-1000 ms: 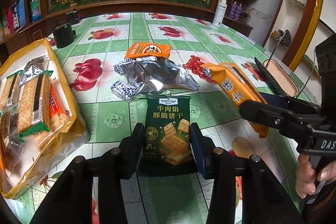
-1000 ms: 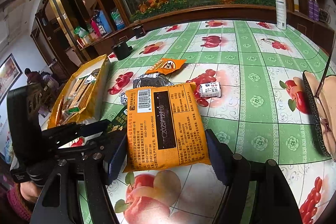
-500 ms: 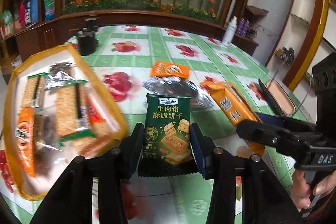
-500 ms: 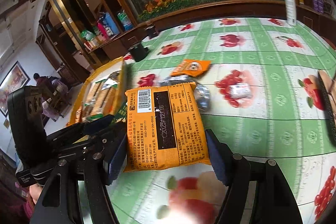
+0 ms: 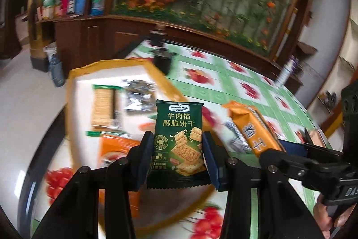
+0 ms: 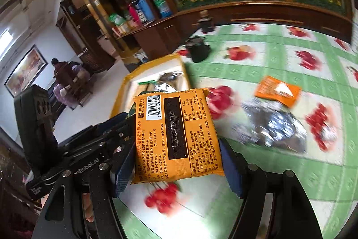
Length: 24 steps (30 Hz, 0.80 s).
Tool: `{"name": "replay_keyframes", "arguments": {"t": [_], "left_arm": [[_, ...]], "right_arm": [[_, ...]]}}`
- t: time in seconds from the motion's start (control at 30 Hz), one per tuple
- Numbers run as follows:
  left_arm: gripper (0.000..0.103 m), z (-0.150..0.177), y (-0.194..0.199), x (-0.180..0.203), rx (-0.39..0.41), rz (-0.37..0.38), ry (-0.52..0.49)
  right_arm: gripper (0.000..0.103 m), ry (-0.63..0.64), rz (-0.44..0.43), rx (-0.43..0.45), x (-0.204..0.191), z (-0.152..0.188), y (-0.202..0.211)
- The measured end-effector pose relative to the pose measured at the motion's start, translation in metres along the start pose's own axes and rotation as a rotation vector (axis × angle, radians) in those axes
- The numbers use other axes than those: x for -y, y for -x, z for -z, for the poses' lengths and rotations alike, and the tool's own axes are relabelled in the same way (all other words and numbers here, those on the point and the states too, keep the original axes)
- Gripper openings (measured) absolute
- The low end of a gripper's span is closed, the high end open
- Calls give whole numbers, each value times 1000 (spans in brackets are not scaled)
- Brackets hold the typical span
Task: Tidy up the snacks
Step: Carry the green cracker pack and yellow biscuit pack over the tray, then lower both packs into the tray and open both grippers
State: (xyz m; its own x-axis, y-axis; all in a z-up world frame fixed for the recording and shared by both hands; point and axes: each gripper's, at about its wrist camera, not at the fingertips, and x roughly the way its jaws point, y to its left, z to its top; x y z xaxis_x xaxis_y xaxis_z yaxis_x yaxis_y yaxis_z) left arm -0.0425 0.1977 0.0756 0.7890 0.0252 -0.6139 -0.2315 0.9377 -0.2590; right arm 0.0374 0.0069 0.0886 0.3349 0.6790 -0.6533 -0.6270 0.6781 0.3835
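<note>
We have swung both tongs toward the yellow bag [image 5: 107,68]; left tongs [image 5: 177,155] grip the green packet [image 5: 177,140]; right tongs [image 6: 176,149] grip the orange packet [image 6: 176,133]; deposit follows.

Soft indoor daylight, sharp up close, smeared beyond.

Both fisheye views bend the room at the edges and darken in the corners. The green cracker packet [image 5: 179,140] and orange packet [image 6: 176,136] are crisp, while the tablecloth [image 6: 279,64] and yellow bag [image 5: 107,73] behind streak with motion blur. A window [image 6: 5,41] glows at far left; silver wrappers [image 6: 275,127] show pale glare.
</note>
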Motion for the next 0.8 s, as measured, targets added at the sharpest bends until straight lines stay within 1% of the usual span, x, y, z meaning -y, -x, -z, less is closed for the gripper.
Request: {"name": "replay_keyframes", "arguments": {"t": [0.13, 0.27, 0.4, 0.53, 0.7, 0.8], "left_arm": [[43, -6, -9, -28, -6, -46, 45], [43, -8, -19, -49, -17, -82, 79], [43, -12, -29, -58, -17, -121, 97], [43, -10, -36, -62, -25, -140, 100], [43, -10, -39, -69, -30, -149, 114], [43, -9, -41, -69, -34, -144, 125]], "right_arm": [[76, 15, -9, -23, -19, -16, -27], [76, 14, -11, -49, -29, -30, -57], [76, -5, -5, -77, -33, -46, -90], [76, -10, 24, -91, -34, -57, -117], [76, -17, 37, -107, -33, -60, -139], [76, 13, 55, -95, -37, -59, -141]]}}
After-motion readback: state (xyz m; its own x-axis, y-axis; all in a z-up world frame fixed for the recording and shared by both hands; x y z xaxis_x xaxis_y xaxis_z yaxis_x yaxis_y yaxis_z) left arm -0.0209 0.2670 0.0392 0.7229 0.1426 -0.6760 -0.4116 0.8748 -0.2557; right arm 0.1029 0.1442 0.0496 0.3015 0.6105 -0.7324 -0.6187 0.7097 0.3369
